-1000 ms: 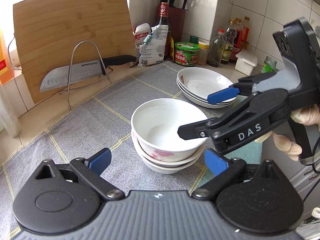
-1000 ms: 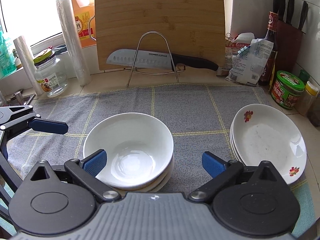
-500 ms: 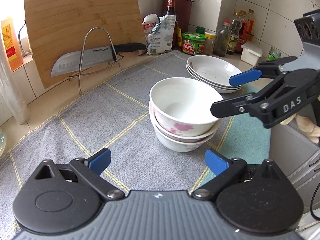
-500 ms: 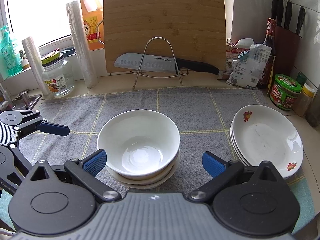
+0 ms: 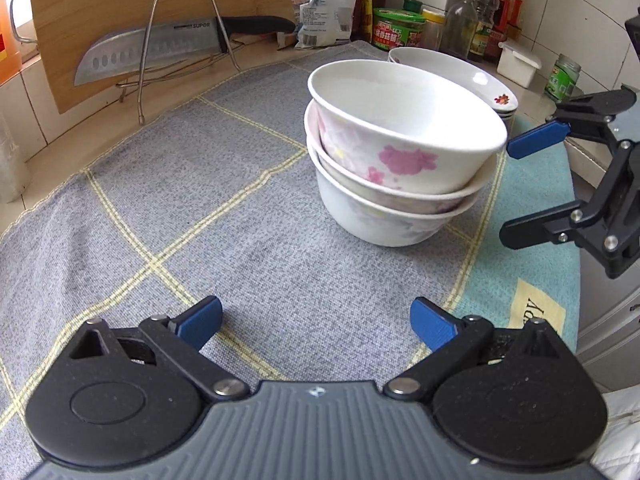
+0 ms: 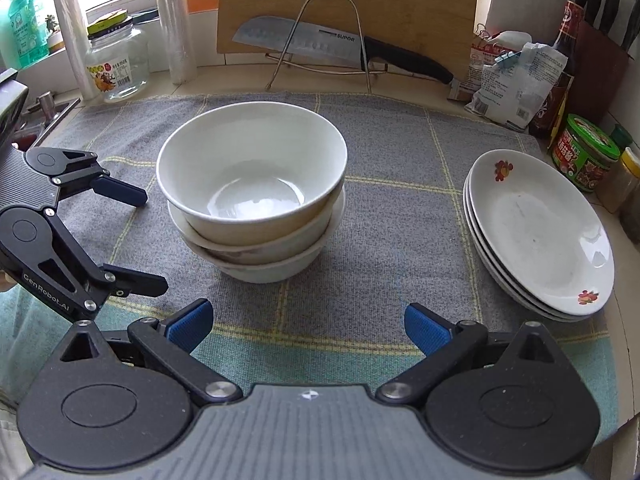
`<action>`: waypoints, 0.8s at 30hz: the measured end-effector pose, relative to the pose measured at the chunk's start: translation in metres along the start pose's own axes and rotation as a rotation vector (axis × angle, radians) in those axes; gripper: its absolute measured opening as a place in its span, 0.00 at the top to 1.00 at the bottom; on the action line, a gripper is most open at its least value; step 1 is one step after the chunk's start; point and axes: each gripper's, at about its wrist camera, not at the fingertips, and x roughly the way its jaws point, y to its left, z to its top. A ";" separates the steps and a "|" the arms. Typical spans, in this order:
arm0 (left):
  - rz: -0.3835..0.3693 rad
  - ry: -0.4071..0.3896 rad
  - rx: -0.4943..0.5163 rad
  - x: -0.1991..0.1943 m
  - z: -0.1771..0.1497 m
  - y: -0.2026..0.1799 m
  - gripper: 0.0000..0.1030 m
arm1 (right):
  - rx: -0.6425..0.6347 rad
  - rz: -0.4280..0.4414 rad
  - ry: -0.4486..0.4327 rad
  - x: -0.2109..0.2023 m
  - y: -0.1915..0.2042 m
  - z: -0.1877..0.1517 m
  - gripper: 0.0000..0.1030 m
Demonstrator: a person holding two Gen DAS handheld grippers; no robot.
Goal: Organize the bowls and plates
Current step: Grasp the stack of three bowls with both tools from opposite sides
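Note:
A stack of three white bowls with pink flowers [image 5: 400, 160] stands on the grey checked cloth [image 5: 200, 220]; it also shows in the right wrist view [image 6: 256, 200]. A stack of three white plates [image 6: 540, 232] lies to the right of the bowls, partly hidden behind them in the left wrist view [image 5: 480, 80]. My left gripper [image 5: 316, 322] is open and empty, low over the cloth, short of the bowls; it shows at the left of the right wrist view [image 6: 136, 238]. My right gripper [image 6: 306, 326] is open and empty, in front of the bowls; it shows in the left wrist view [image 5: 524, 192].
A bamboo cutting board [image 6: 348, 4] and a knife [image 6: 320, 42] on a wire rack stand at the back. Jars, bottles and bags [image 6: 520, 80] line the back right by a knife block [image 6: 600, 60]. A glass jar [image 6: 116, 64] and rolls stand back left. The counter edge runs along the right.
Both grippers have pulled back and down from the bowl stack. The right gripper, which reached over the bowls a second ago, now sits off their right side. The bowls and plates have not moved.

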 end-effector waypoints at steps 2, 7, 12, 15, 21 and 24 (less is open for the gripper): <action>0.036 0.005 -0.016 0.004 0.004 -0.006 0.03 | -0.043 0.037 0.011 0.014 -0.010 0.000 0.00; 0.121 0.016 -0.068 0.011 0.012 -0.018 0.01 | -0.167 0.116 0.005 0.037 -0.031 0.002 0.00; 0.169 0.020 -0.111 0.013 0.015 -0.021 0.00 | -0.276 0.192 -0.003 0.048 -0.039 0.003 0.00; 0.178 0.030 -0.123 0.013 0.016 -0.022 0.00 | -0.317 0.226 -0.016 0.049 -0.040 0.003 0.00; 0.160 0.029 -0.096 0.017 0.021 -0.019 0.00 | -0.364 0.272 -0.080 0.053 -0.043 0.002 0.00; 0.118 0.018 -0.034 0.019 0.022 -0.018 0.00 | -0.369 0.274 -0.070 0.053 -0.042 0.006 0.00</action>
